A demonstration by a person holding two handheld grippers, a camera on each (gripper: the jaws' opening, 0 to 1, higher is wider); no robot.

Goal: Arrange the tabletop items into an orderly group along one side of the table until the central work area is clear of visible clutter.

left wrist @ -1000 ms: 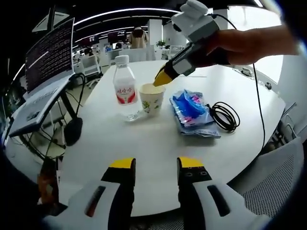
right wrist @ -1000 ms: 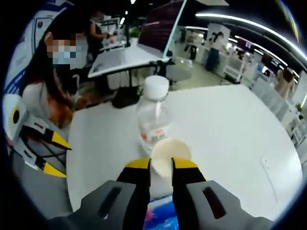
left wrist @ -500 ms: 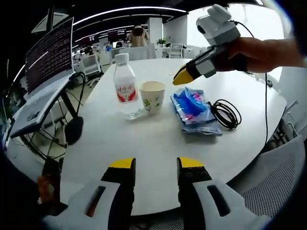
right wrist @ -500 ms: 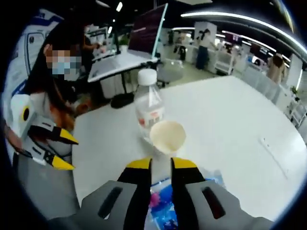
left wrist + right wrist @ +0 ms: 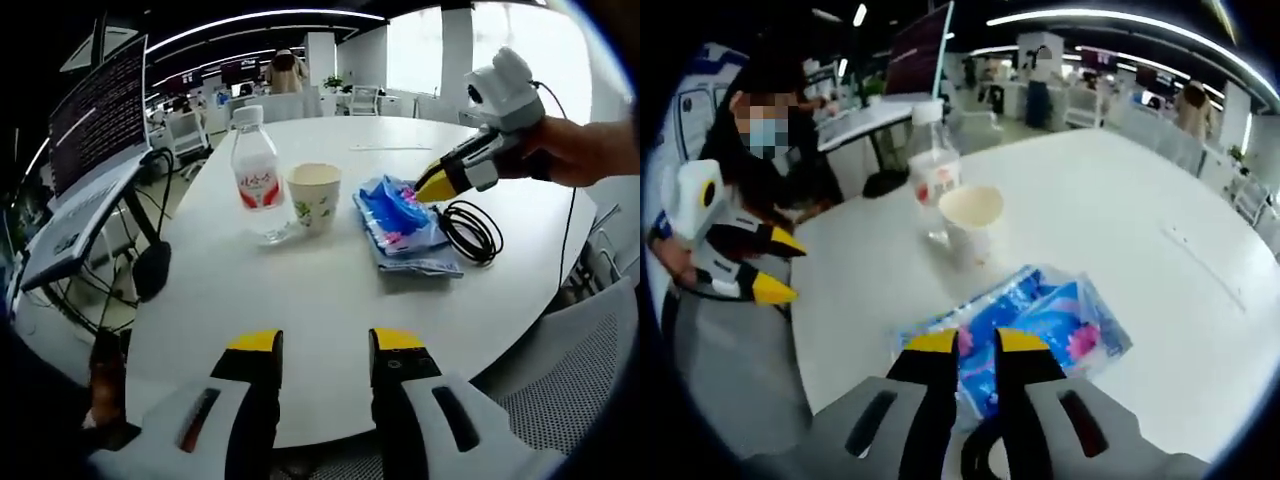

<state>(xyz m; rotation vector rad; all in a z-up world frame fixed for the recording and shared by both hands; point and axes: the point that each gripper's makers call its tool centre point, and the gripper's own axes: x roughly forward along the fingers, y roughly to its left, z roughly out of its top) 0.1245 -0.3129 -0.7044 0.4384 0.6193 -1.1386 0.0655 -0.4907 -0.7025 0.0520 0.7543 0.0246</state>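
On the round white table (image 5: pixel 300 300) a clear water bottle (image 5: pixel 255 175) with a red label stands beside a paper cup (image 5: pixel 313 197). To their right lie a blue packet (image 5: pixel 405 225) and a coiled black cable (image 5: pixel 470 235). My left gripper (image 5: pixel 325 345) hovers open at the near table edge, holding nothing. My right gripper (image 5: pixel 435 188) comes in from the right in a hand, its tip just above the packet. In the right gripper view its jaws (image 5: pixel 976 345) stand a narrow gap apart over the packet (image 5: pixel 1040 325), with the cup (image 5: pixel 970 215) and bottle (image 5: pixel 935 170) beyond and the left gripper (image 5: pixel 780 266) open at the left.
A screen on a stand (image 5: pixel 100 120) and a tilted side desk (image 5: pixel 70 230) sit left of the table. A mesh chair (image 5: pixel 570 390) is at the near right. A thin white strip (image 5: pixel 390 148) lies on the far tabletop. A seated person (image 5: pixel 770 150) is behind the left gripper.
My right gripper has drawn back from the cup and come down over the blue packet. The cup stays standing beside the bottle. My left gripper has held still.
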